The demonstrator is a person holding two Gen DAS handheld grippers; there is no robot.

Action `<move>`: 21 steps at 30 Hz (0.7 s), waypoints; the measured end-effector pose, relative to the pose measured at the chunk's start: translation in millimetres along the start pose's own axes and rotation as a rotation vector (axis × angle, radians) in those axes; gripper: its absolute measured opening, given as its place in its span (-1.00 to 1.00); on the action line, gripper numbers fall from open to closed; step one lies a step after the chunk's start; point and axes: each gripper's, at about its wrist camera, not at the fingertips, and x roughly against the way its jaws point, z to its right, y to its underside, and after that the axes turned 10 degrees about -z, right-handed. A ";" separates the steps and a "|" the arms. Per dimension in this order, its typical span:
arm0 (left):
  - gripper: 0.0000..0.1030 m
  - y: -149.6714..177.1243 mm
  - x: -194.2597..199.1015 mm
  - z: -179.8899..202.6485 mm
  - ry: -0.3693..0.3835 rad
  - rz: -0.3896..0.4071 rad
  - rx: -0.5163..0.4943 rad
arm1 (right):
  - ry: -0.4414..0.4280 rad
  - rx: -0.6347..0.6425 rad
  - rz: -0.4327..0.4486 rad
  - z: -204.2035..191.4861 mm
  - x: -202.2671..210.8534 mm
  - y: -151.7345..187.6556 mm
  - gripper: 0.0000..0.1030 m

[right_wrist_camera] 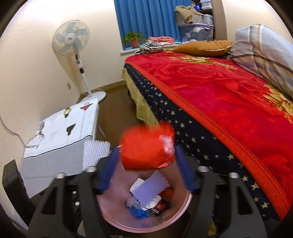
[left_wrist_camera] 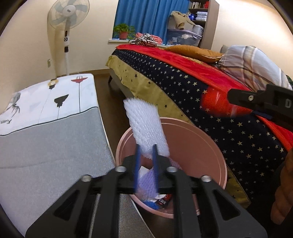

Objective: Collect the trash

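A home bedroom: a bed [right_wrist_camera: 228,102] with red blanket and pillows fills the right of the frame, a standing fan [right_wrist_camera: 72,41] and blue curtain [right_wrist_camera: 146,16] toward the top.

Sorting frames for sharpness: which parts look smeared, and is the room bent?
Left wrist view: red item and blue pads smeared; foam sheet fairly crisp. Right wrist view: red item blurred; bin contents sharp. Both views: fisheye-curved walls, dark corners.

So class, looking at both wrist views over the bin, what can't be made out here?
- Red item, right wrist view: motion blur hides what it is and whether the pads touch it.
- Pink bin, left wrist view: the tool's frame covers its near rim.
- Black packet in the bin: print too small to read.
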 end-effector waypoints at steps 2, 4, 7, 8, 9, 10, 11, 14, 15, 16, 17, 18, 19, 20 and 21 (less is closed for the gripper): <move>-0.34 -0.4 2.7 -1.4 0.007 0.007 0.008 | 0.007 -0.014 0.003 2.9 1.0 -0.3 0.52; -0.34 -0.9 6.5 -2.2 -0.002 0.012 0.006 | 0.005 -0.017 0.006 4.3 2.7 -0.5 0.61; -0.28 1.5 12.7 -4.6 -0.015 0.017 0.008 | 0.004 -0.018 0.012 5.5 5.5 -0.2 0.74; -0.16 3.0 15.4 -6.2 -0.022 0.020 0.012 | -0.002 -0.021 0.014 6.0 6.7 0.0 0.76; -0.06 3.9 17.9 -7.9 -0.029 0.024 0.015 | -0.008 -0.021 0.015 5.9 7.9 0.3 0.79; -0.03 5.6 22.2 -10.3 -0.041 0.032 0.021 | -0.013 -0.021 0.015 5.4 8.9 0.5 0.85; -0.01 7.2 26.7 -12.7 -0.055 0.042 0.027 | -0.018 -0.018 0.015 4.4 10.4 1.1 0.87; 0.20 9.7 42.0 -21.1 -0.106 0.075 0.052 | -0.037 0.003 0.019 -1.7 16.2 4.9 0.90; 0.25 12.2 49.7 -23.9 -0.131 0.094 0.058 | -0.045 0.010 0.021 -3.6 18.3 6.2 0.90; 0.27 13.7 54.9 -26.5 -0.149 0.105 0.061 | -0.054 0.018 0.023 -5.7 21.0 8.1 0.90; 0.33 15.2 60.7 -29.1 -0.171 0.116 0.065 | -0.061 0.026 0.026 -7.9 23.3 9.7 0.90; 0.41 17.8 67.3 -32.4 -0.195 0.129 0.075 | -0.067 0.033 0.028 -10.0 25.9 11.7 0.90; 0.46 19.6 72.8 -35.7 -0.210 0.138 0.086 | -0.074 0.038 0.030 -12.5 28.5 13.7 0.90; 0.51 21.7 77.7 -38.6 -0.224 0.147 0.096 | -0.085 0.047 0.033 -15.2 31.4 16.3 0.90; 0.56 23.8 82.4 -41.2 -0.238 0.154 0.103 | -0.095 0.058 0.035 -17.8 34.0 18.7 0.90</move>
